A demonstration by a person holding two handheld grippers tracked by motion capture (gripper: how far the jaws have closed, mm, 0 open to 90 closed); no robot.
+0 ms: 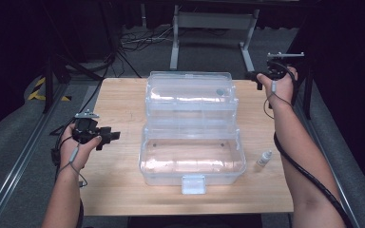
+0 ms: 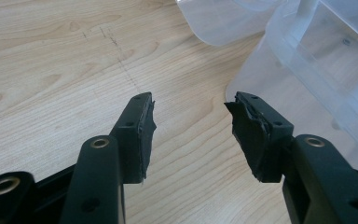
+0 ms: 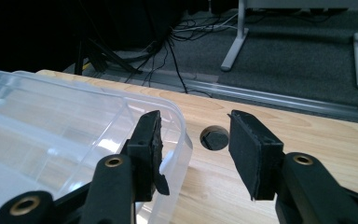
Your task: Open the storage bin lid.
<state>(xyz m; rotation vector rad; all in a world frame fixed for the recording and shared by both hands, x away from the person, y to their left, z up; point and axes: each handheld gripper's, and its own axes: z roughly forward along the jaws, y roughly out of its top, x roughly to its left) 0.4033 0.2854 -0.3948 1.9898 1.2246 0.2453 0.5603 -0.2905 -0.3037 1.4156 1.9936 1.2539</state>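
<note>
While the clear plastic storage box (image 1: 192, 159) stands open in the middle of the wooden table (image 1: 123, 185), its hinged lid (image 1: 190, 97) is thrown back toward the far edge, and the white latch (image 1: 193, 184) of the box faces the near edge. The box body looks empty, and the lid has some divided compartments inside. Near the far right corner of the table, the right gripper (image 1: 258, 77) is held up in a hand (image 1: 281, 85) just beside the far right corner of the lid; in the right gripper view (image 3: 196, 140) its jaws stand apart with nothing between them, one pad over the rounded rim of the lid and the other over bare wood, close to a round cable hole (image 3: 214, 138) in the table. Near the left edge of the table, the left gripper (image 1: 110, 137) points toward the box and stays apart from it; in the left gripper view (image 2: 191, 121) its jaws are also apart and hold nothing, above bare wood, with the box wall just beyond. A small white dropper bottle (image 1: 264, 158) stands on the table just right of the box, toward the near right corner.
</note>
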